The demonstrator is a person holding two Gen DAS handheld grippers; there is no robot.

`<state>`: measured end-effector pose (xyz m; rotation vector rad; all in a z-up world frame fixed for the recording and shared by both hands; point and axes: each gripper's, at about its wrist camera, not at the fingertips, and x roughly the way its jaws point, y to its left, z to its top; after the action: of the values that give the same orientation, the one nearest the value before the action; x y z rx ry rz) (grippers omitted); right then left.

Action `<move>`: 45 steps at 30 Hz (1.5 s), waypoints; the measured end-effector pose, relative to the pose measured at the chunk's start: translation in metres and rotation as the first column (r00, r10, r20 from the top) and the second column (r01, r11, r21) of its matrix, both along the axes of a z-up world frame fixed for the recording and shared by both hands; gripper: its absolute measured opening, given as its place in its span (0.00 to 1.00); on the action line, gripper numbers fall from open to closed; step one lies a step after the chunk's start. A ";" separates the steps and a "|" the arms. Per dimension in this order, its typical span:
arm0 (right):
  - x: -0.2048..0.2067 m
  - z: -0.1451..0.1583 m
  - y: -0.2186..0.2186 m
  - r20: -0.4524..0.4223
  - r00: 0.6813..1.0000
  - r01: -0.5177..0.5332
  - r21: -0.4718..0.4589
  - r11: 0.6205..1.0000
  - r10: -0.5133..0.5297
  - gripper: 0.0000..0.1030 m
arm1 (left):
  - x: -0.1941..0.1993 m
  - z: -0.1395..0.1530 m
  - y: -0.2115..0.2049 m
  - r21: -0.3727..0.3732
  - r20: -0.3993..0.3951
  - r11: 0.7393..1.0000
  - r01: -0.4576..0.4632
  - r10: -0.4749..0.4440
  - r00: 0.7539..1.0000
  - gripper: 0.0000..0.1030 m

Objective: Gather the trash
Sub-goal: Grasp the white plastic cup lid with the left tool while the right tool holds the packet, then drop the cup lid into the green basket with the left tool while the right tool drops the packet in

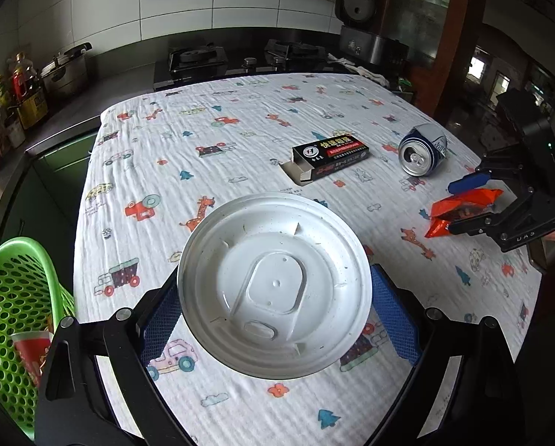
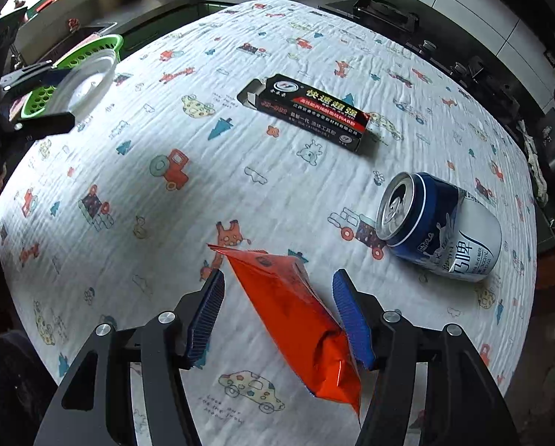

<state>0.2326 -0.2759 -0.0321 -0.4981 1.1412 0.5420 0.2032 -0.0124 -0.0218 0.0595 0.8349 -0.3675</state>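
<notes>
While the left gripper clenches the white plastic lid across its width, both blue pads pressed against the rim, the step in hand looks like carrying that lid to the green basket, which sits at about eight o'clock in the left wrist view, off the table's edge, with a red paper cup already inside. To do this well, I would keep the lid near level and the squeeze modest, since thin plastic like this probably bows and could pop free, then swing over the basket's rim before letting go, low enough that it does not glance off the wall. The right gripper has its fingers spread on either side of the orange wrapper; the right pad seems to touch the foil and the left stands apart, so it is not gripped yet. Closing near the wrapper's crumpled end should hold better than on the slick flat face. On the patterned cloth, the black carton lies at twelve o'clock and the dented blue can at two o'clock in the right wrist view, both waiting.
</notes>
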 end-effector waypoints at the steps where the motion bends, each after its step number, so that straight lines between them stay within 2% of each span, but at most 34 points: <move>1: 0.001 -0.006 0.000 -0.011 1.000 0.003 -0.023 1.000 -0.003 0.57 | 0.001 0.000 0.003 -0.001 0.001 1.000 -0.007 0.007 1.000 0.89; 4: 0.001 -0.018 -0.004 -0.025 1.000 0.010 -0.074 0.997 -0.012 0.55 | -0.001 0.003 0.013 -0.010 0.008 1.000 -0.027 0.027 1.000 0.89; 6: 0.000 -0.019 -0.006 -0.036 0.999 0.018 -0.050 0.999 -0.020 0.44 | -0.003 0.004 0.020 -0.014 0.014 0.999 -0.042 0.042 0.999 0.89; 8: -0.002 -0.013 -0.003 -0.023 1.000 0.015 -0.025 1.000 -0.016 0.40 | -0.005 0.006 0.028 -0.018 0.019 0.998 -0.058 0.058 0.998 0.89; 11: -0.006 -0.002 0.009 0.000 1.000 -0.001 0.002 1.000 0.001 0.37 | -0.010 0.010 0.045 -0.022 0.030 0.996 -0.090 0.090 0.995 0.89; 16: -0.006 0.022 0.048 0.025 0.998 -0.051 0.067 0.996 0.049 0.36 | -0.020 0.020 0.086 -0.033 0.055 0.985 -0.169 0.171 0.984 0.89; 21: -0.005 0.046 0.112 0.051 0.990 -0.136 0.146 0.980 0.130 0.36 | -0.034 0.031 0.144 -0.020 0.080 0.961 -0.276 0.277 0.957 0.89; 25: 0.001 0.060 0.174 0.057 0.979 -0.203 0.214 0.956 0.195 0.36 | -0.038 0.028 0.199 0.004 0.068 0.926 -0.377 0.376 0.924 0.89; 28: 0.009 0.065 0.220 0.056 0.971 -0.239 0.261 0.935 0.233 0.36 | -0.035 0.018 0.237 0.014 0.035 0.897 -0.442 0.442 0.897 0.89; 32: 0.023 0.066 0.278 0.033 0.964 -0.260 0.315 0.913 0.263 0.36 | -0.030 -0.003 0.270 0.042 -0.017 0.873 -0.486 0.487 0.873 0.89; 40: 0.050 0.056 0.376 -0.004 0.958 -0.264 0.368 0.892 0.285 0.36 | -0.036 -0.042 0.297 0.027 -0.109 0.868 -0.496 0.496 0.861 0.91; 45: 0.061 0.043 0.426 -0.025 0.958 -0.253 0.384 0.888 0.285 0.36 | -0.044 -0.055 0.306 0.016 -0.142 0.861 -0.508 0.504 0.852 0.91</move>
<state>0.2937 0.1498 0.0108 -0.3002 1.0159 1.0117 0.1589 0.2936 -0.0769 -0.2098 0.9515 0.1225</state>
